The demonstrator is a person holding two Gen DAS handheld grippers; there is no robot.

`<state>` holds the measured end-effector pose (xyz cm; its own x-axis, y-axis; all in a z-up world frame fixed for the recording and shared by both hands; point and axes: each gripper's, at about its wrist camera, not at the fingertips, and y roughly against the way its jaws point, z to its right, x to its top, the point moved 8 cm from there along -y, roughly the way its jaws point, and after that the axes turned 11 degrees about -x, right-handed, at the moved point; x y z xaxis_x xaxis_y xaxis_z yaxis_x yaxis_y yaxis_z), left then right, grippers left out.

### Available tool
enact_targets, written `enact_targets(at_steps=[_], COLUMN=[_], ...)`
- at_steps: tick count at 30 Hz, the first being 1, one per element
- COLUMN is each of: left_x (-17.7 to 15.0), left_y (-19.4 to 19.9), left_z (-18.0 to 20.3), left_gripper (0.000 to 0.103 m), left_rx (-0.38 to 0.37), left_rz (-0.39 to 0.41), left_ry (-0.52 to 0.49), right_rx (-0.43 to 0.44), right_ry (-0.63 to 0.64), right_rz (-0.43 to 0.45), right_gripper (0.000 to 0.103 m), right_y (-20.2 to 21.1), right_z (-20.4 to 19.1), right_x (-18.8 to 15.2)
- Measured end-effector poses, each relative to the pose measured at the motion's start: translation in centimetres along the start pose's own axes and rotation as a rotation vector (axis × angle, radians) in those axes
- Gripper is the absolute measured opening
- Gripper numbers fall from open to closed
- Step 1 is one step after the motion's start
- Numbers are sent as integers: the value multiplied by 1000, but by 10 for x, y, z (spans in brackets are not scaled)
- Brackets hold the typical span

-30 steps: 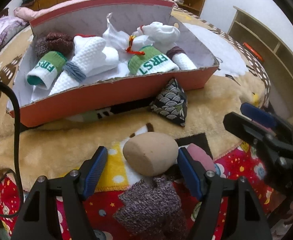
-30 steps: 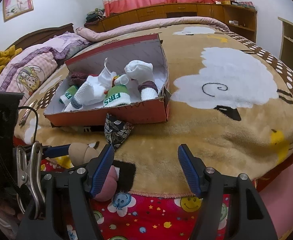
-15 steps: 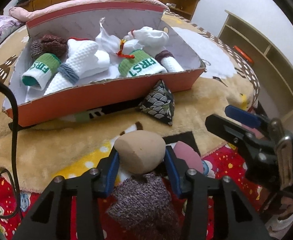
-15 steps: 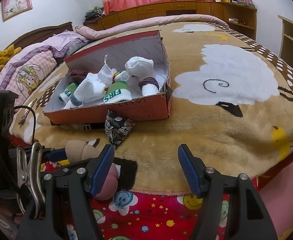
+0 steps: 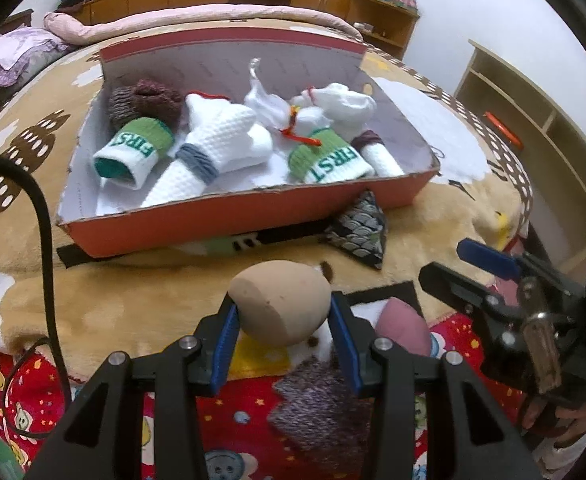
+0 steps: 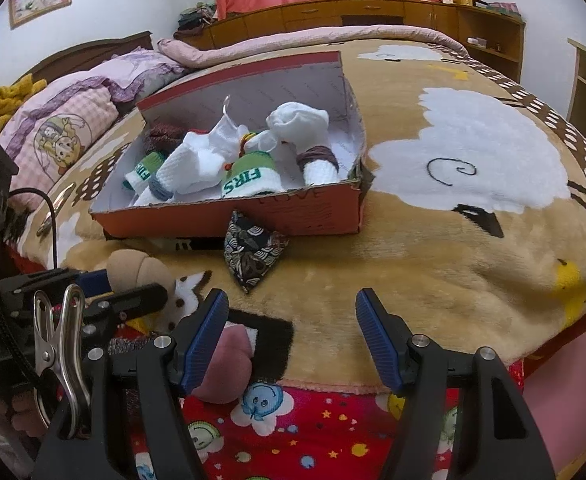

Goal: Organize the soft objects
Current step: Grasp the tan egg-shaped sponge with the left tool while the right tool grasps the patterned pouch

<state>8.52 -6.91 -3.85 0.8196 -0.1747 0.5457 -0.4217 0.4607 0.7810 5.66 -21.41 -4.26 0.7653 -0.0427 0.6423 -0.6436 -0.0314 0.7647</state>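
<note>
Now your left gripper (image 5: 283, 326) has closed from wide apart onto the tan sponge (image 5: 280, 307), pads pressing both sides, and raised it slightly off the blanket (image 5: 153, 284) near the bed's front edge, so boxing it comes next. It's egg-shaped, smooth, one flat-cut face. Your right gripper (image 6: 291, 338) stays apart, empty.

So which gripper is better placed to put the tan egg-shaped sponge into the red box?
Left. The left gripper already has its pads against both sides of the tan sponge, facing the red box. The right gripper stands open and empty, off to the side above the blanket.
</note>
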Motion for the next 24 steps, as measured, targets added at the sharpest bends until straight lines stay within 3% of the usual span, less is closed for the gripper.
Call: enact_targets(at_steps=[10,24], left_x=[2,0], left_y=[3,-4], left_z=[-20,-30], left_gripper=[46,46], left_rx=[38,21], left_rz=[24,20], left_ry=[33,68], right_rx=[6,25], right_ry=[29,25], right_rz=[-7,-25], right_gripper=[68,68], right_y=[-9,-42], right_z=[-14,-35], right_x=[5,17])
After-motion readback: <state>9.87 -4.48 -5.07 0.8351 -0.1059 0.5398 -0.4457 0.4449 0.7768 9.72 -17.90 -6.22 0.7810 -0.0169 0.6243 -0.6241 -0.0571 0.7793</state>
